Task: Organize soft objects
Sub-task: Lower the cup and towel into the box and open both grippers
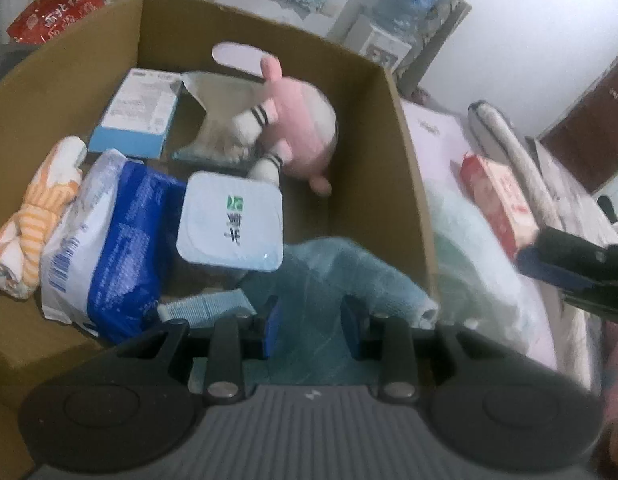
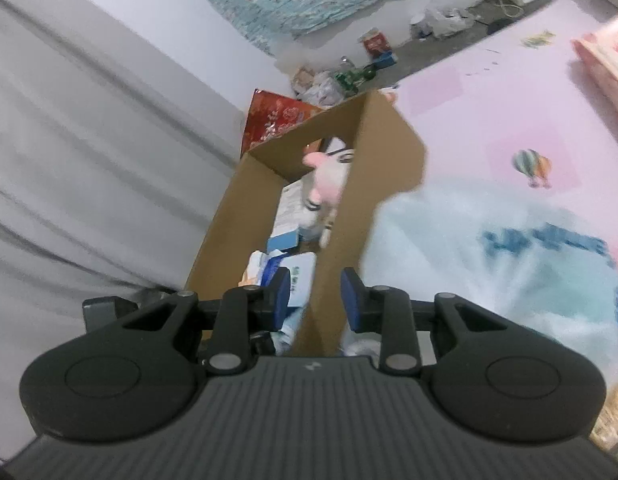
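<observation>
A brown cardboard box (image 1: pixel 405 128) holds a pink and white plush toy (image 1: pixel 305 120), a blue and white soft pack (image 1: pixel 121 240), an orange striped cloth (image 1: pixel 41 208), a white square tub (image 1: pixel 233 224) and a blue-white carton (image 1: pixel 137 112). My left gripper (image 1: pixel 312 326) is shut on a teal towel (image 1: pixel 337 276) at the box's near right corner. My right gripper (image 2: pixel 315 300) is open, its fingers astride the box's near wall (image 2: pixel 333 240). It also shows at the right edge of the left wrist view (image 1: pixel 581 268). The plush shows in the right wrist view (image 2: pixel 329 184).
A pale mint blanket (image 2: pixel 489 264) lies on the pink mat (image 2: pixel 489 92) right of the box. A red-orange pack (image 1: pixel 497 200) lies further right. A red bag (image 1: pixel 57 4) sits behind the box. A grey sheet (image 2: pixel 89 160) lies to the left.
</observation>
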Demonstrator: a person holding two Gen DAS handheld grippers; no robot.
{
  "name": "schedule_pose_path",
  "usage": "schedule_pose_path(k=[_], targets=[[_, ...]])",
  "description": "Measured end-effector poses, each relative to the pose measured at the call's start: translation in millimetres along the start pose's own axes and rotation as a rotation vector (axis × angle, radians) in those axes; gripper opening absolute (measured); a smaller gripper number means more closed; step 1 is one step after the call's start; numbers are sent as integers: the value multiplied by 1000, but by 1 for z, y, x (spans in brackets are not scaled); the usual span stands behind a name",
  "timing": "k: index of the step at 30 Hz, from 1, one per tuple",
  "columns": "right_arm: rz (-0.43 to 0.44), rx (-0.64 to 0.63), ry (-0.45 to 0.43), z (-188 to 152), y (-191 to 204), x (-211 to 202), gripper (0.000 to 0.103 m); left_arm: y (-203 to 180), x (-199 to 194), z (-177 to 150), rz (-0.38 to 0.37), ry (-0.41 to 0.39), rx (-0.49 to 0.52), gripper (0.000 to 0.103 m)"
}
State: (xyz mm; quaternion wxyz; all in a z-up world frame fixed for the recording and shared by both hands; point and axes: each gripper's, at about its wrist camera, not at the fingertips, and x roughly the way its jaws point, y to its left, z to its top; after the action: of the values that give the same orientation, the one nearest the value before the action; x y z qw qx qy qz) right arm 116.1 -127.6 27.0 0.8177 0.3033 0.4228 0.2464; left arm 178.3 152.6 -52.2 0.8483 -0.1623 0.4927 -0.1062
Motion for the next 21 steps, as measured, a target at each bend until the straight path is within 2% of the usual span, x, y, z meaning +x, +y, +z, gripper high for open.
schedule_pose_path(k=[5, 8, 12, 14, 17, 19, 21], targets=[[-8, 78, -29, -7, -34, -18, 28, 6, 20, 2, 33, 123, -29, 37], [-2, 103, -42, -11, -47, -25, 28, 6, 25, 7, 77, 158, -34, 45], [1, 106, -71, -12, -55, -33, 28, 6, 35, 15, 123, 215, -51, 46], [-4, 104, -98, -12, -59, -42, 28, 5, 32, 17, 131, 202, -58, 48], [-14, 106, -130, -14, -67, -61, 30, 1, 18, 15, 164, 137, -46, 59], [-30, 103, -153, -16, -74, -78, 35, 0, 3, 11, 145, 83, -54, 72], [-55, 102, -181, -20, -80, -96, 49, 0, -16, 6, 119, 22, -62, 78]])
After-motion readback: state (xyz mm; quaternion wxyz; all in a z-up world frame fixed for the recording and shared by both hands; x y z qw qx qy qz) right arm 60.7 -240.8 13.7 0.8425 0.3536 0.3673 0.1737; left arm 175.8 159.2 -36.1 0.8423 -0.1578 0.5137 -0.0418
